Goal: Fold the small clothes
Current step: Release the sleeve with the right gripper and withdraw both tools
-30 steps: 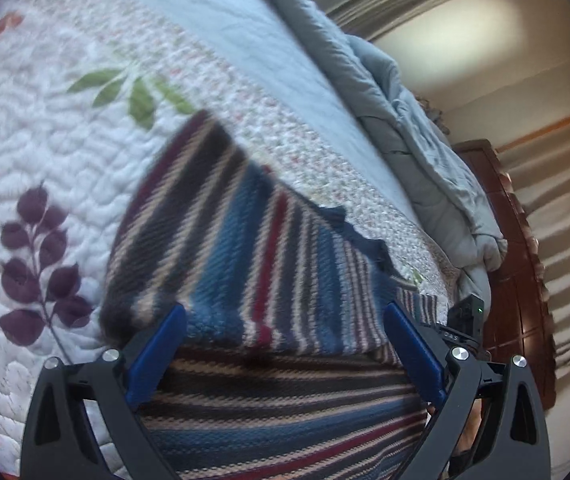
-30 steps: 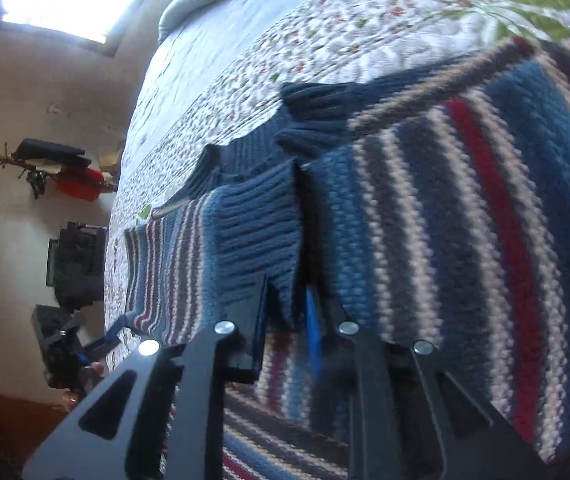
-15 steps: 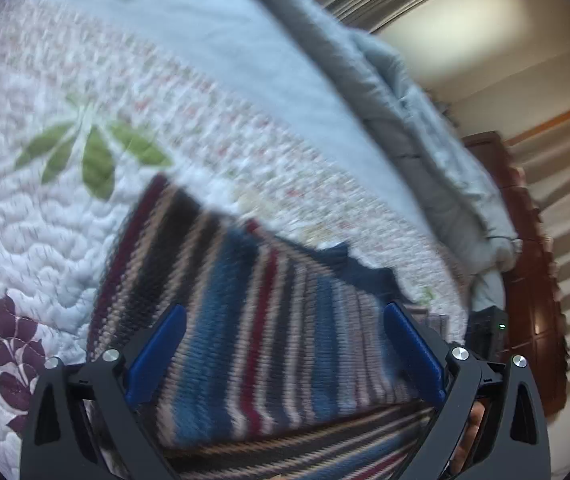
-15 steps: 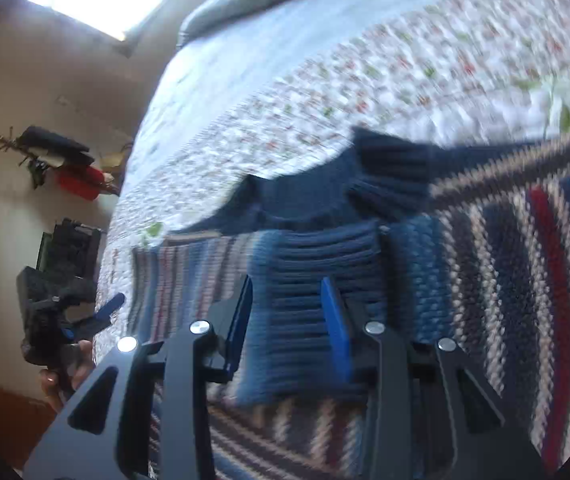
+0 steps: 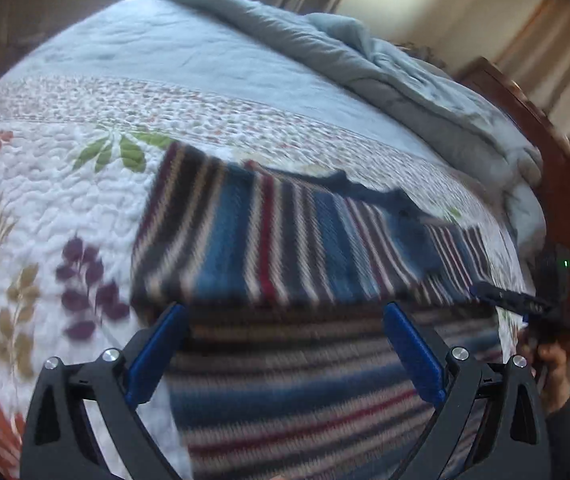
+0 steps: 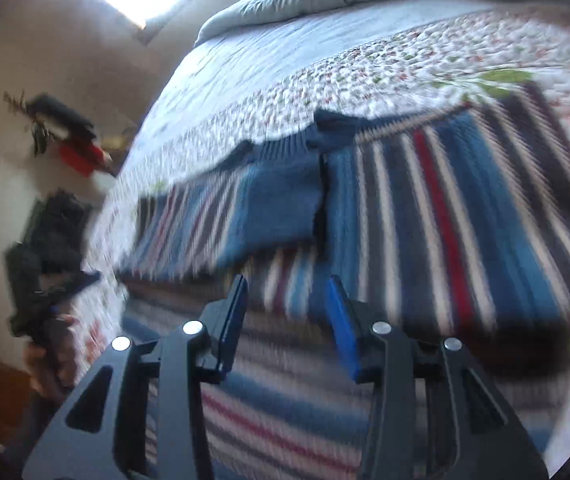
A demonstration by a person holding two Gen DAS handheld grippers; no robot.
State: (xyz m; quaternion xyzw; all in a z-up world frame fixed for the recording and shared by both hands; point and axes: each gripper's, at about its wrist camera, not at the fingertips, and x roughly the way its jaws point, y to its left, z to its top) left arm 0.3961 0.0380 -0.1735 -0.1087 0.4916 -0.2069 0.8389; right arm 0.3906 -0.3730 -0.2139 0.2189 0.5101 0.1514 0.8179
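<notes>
The left gripper [image 5: 283, 316], black-armed with blue pads, stands wide apart above the near part of the striped knitted sweater [image 5: 285, 240] in blue, navy, cream and red, with nothing between its pads. The right gripper [image 6: 285, 292] is partly apart and its jaws are opening; they hang over the knit without pressing on it. The sweater lies folded on the white quilted bedspread with leaf prints [image 5: 45, 208], its sleeves turned in across the body, the navy ribbed collar [image 6: 325, 128] at the far edge. Beyond it, a rumpled pale grey-blue duvet [image 5: 385, 60] is heaped at the far side of the bed.
</notes>
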